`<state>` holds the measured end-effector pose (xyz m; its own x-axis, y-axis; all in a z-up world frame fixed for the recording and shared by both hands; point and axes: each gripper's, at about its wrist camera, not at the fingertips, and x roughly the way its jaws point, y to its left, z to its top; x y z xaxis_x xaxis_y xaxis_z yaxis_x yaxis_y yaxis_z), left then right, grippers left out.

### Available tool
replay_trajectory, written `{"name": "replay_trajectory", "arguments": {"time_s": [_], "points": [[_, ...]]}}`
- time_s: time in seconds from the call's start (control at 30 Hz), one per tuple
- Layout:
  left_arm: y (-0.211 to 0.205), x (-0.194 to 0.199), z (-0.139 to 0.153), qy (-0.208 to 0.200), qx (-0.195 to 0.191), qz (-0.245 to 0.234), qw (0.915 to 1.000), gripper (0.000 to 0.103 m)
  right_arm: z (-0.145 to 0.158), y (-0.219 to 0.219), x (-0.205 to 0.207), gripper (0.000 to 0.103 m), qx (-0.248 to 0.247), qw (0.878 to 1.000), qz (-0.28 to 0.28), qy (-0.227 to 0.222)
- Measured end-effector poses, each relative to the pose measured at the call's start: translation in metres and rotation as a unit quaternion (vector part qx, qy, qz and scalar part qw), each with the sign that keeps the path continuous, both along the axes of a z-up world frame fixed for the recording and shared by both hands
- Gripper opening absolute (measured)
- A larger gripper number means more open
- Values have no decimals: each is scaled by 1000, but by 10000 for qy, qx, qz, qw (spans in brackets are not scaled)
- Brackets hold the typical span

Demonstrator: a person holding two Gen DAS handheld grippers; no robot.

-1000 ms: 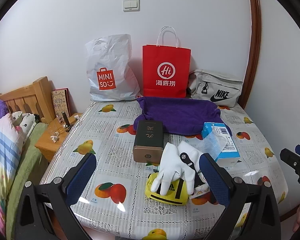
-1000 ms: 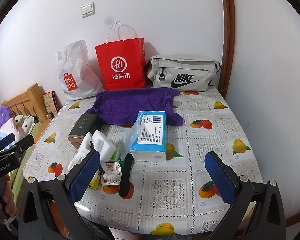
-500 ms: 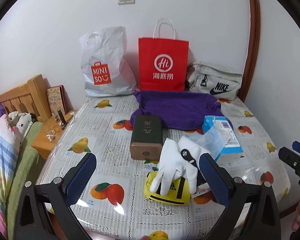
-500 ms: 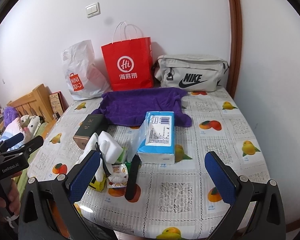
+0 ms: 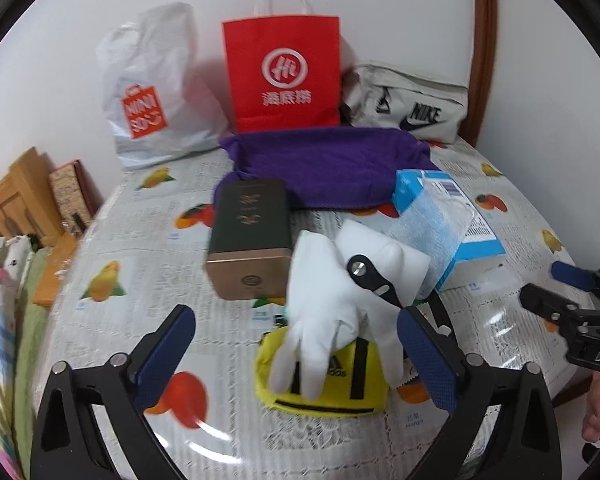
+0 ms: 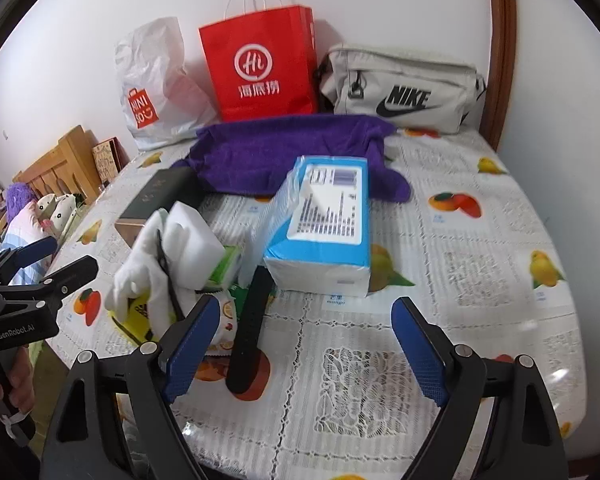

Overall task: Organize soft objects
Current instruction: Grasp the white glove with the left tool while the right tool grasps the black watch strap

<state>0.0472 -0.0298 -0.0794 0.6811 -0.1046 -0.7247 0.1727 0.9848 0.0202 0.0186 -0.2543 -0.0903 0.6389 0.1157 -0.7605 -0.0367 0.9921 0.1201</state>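
A white glove (image 5: pixel 320 312) is draped over a yellow pouch (image 5: pixel 324 384), with a white sponge (image 5: pixel 384 256) and a black folding tool (image 5: pixel 374 280) on it. Behind them lie a blue tissue pack (image 5: pixel 444 220) and a purple towel (image 5: pixel 332 164). My left gripper (image 5: pixel 294 320) hovers open above the glove and pouch, gripping nothing. My right gripper (image 6: pixel 306 308) is above the table's front, short of the tissue pack (image 6: pixel 324 228) and beside a black handle (image 6: pixel 252 320). Its jaws are closing, still wide apart, with nothing pressed between them.
A dark box with a bronze end (image 5: pixel 252 236) lies left of the glove. A white shopping bag (image 5: pixel 156 92), a red paper bag (image 5: pixel 284 76) and a grey sports bag (image 5: pixel 412 104) line the back wall. A wooden headboard (image 5: pixel 12 200) and bedding are left of the table.
Both grippers have come down and closer to the table, so the objects look larger. The right gripper's fingers stand nearer together. Nothing on the table has moved.
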Motion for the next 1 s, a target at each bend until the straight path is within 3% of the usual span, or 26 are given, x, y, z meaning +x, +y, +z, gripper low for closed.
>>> {"name": "replay_trajectory", "arguments": {"time_s": [0.27, 0.33, 0.37, 0.43, 0.5, 0.63, 0.77, 0.83, 0.87, 0.9, 1.0], "points": [[-4, 25, -28, 230, -86, -229, 9994, 75, -40, 1, 21, 71, 147, 9989, 110, 426], [-3, 30, -34, 314, -152, -286, 9990, 63, -47, 3, 23, 70, 193, 9986, 178, 469], [-1, 31, -36, 330, -205, -310, 9988, 53, -50, 5, 24, 70, 204, 9984, 199, 491], [1, 33, -38, 382, -388, -378, 9978, 46, -56, 8, 26, 70, 231, 9980, 273, 530], [1, 35, -38, 406, -433, -456, 9972, 28, -61, 14, 27, 69, 262, 9974, 391, 544], [5, 34, -35, 355, -493, -482, 9970, 21, -64, 25, 28, 65, 223, 9961, 622, 585], [10, 34, -33, 316, -483, -452, 9973, 18, -72, 38, 33, 49, 90, 9949, 781, 639], [13, 33, -32, 321, -505, -422, 9973, 18, -75, 43, 34, 47, -21, 9948, 805, 621], [14, 32, -32, 316, -531, -410, 9972, 18, -75, 45, 34, 42, -67, 9947, 836, 586], [15, 32, -31, 315, -543, -405, 9972, 18, -76, 49, 33, 27, -110, 9945, 873, 563], [17, 31, -29, 278, -530, -367, 9975, 18, -77, 54, 30, 23, -297, 9928, 1006, 572]]}}
